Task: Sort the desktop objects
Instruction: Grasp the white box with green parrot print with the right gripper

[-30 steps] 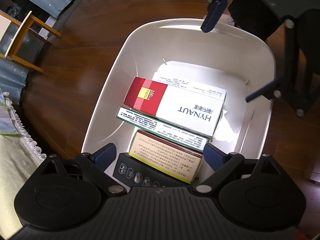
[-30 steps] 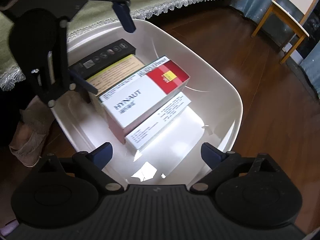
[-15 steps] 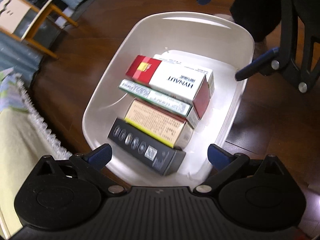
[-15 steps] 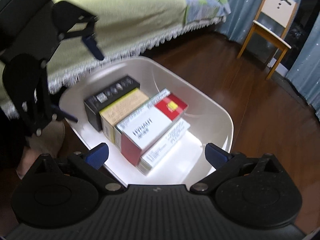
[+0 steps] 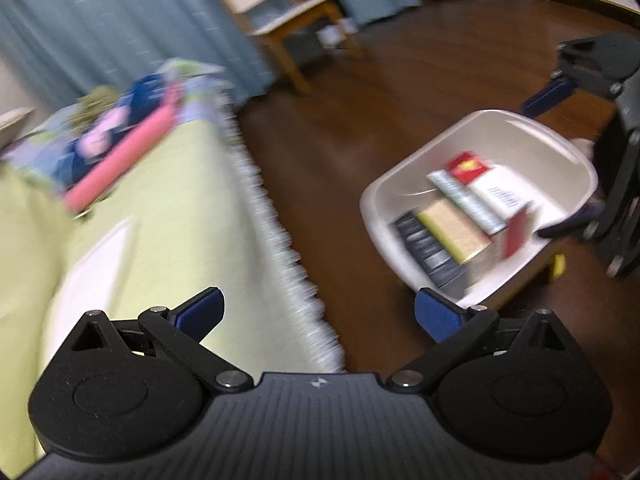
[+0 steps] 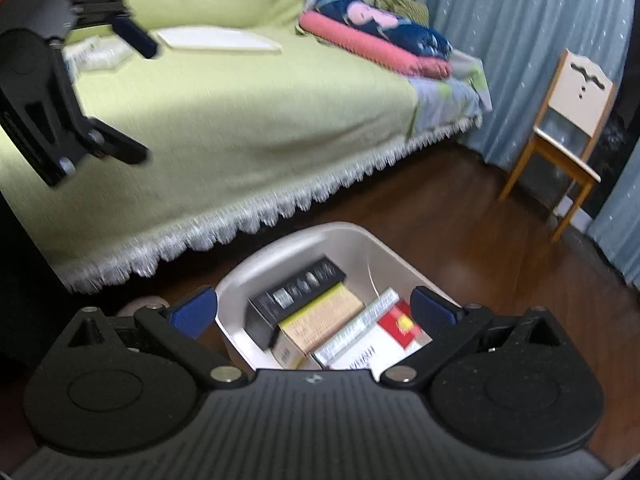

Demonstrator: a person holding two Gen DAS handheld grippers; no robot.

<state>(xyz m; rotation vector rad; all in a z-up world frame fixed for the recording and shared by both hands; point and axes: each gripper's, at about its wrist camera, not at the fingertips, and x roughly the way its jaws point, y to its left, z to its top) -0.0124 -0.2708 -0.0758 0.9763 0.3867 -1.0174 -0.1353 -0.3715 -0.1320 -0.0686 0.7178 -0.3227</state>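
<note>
Bin [image 6: 256, 276] (boxes inside) — below spread jaws.

Bedroom background, left wrist view blurred.
Green bedspread [image 6: 240, 92] with white lace fringe [image 6: 280, 208], folded bedding [image 6: 376, 36] piled on it, flat white board, possibly a tray [image 6: 218, 40]; wooden chair [image 6: 568, 128] by blue curtains [image 6: 520, 40], dark wood floor [image 6: 460, 216].

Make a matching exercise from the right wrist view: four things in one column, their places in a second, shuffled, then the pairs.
Things:
1. black box
2. white board
3. pink roll
4. wooden chair

Places:
A. by the blue curtain
B. flat on the green bedspread
C. inside the white tub
D. by the folded bedding at the bed's end

Pairs: 1-C, 2-B, 3-D, 4-A
</note>
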